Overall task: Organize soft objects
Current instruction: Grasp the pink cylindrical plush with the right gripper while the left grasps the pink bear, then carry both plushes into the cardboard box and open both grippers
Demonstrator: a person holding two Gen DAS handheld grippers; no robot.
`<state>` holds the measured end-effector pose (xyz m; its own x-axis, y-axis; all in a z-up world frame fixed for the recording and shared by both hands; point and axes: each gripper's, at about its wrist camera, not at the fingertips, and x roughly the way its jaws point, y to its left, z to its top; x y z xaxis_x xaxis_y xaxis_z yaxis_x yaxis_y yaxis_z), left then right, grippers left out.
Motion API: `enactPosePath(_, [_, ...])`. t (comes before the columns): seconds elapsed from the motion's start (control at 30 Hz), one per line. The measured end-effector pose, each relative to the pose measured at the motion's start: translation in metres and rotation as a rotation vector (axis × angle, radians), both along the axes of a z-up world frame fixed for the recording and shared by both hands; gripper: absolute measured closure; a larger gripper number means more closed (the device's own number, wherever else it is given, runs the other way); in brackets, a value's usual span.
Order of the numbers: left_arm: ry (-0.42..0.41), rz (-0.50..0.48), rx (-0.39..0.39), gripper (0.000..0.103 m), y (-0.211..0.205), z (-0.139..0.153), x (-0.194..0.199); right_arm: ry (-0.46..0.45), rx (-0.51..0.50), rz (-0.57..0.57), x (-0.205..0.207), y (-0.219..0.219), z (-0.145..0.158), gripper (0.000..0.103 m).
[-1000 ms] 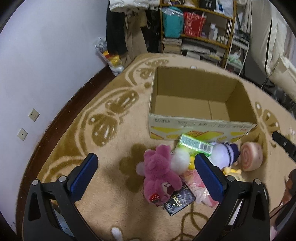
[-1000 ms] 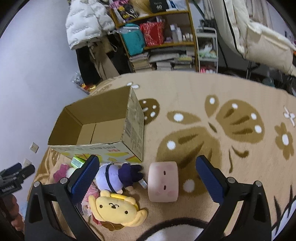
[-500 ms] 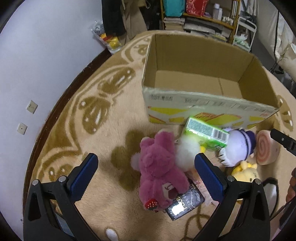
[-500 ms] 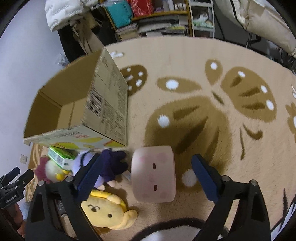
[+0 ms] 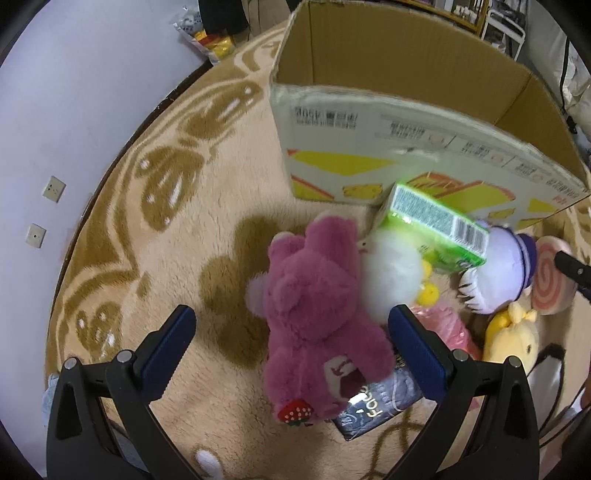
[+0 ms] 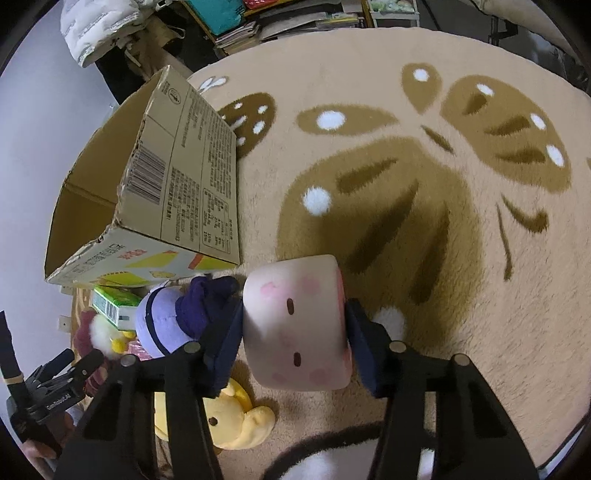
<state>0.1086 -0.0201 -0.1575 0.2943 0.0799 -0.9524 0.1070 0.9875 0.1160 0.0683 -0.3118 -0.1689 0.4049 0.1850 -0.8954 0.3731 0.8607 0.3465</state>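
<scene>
Right fingers (image 6: pixel 351 332) clamp the pink roll plush (image 6: pixel 295 325); left fingers (image 5: pixel 413 339) spread apart.

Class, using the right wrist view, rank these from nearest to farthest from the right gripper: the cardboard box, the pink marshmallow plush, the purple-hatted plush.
1. pink marshmallow plush, between the right gripper fingers.
2. purple-hatted plush, just left of it.
3. cardboard box, farther, up-left.

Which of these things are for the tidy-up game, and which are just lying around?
For the tidy-up:
- pink roll plush, squeezed by the right gripper
- magenta bear, between the open left gripper fingers
- purple doll
- yellow plush
- cardboard box

Just lying around:
- green carton
- dark packet
- bookshelf
</scene>
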Motion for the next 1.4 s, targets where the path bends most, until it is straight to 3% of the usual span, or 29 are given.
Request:
enactPosePath(0.07, [0.018,-0.001,0.012,0.002,0.000,-0.005,0.000,-0.005,-0.004,0.010,0.000,0.002,0.002,0.054])
enactPosePath(0.1, [0.031,-0.002,0.002,0.007,0.001,-0.008,0.000,-0.006,-0.007,0.015,0.001,0.003,0.002,0.055])
enactPosePath(0.17, [0.058,-0.009,-0.043,0.022,0.001,-0.012,-0.001,-0.007,-0.013,0.024,0.001,0.005,0.003,0.062])
enactPosePath(0.23, [0.082,-0.020,-0.094,0.044,0.001,-0.015,0.000,-0.012,-0.024,0.027,0.004,0.007,0.003,0.066])
enactPosePath(0.33, [0.081,-0.012,-0.112,0.048,0.003,-0.013,-0.002,-0.034,-0.020,0.040,0.003,0.008,0.008,0.074])
enactPosePath(0.53, [0.018,0.042,-0.122,0.051,0.015,0.005,-0.013,-0.125,-0.066,0.113,-0.003,0.027,0.032,0.077])
enactPosePath(0.73, [-0.153,0.064,-0.089,0.051,0.023,0.044,-0.024,-0.279,-0.119,0.134,-0.029,0.036,0.074,0.077])
enactPosePath(0.97, [-0.341,0.007,-0.057,0.051,0.006,0.098,-0.030,-0.446,-0.207,0.189,-0.040,0.055,0.115,0.077])
enactPosePath(1.17, [-0.427,-0.028,-0.041,0.051,-0.004,0.133,-0.025,-0.507,-0.228,0.210,-0.029,0.064,0.133,0.077])
enactPosePath(1.4, [-0.464,-0.066,-0.024,0.050,-0.009,0.156,-0.010,-0.574,-0.208,0.217,-0.008,0.073,0.152,0.077])
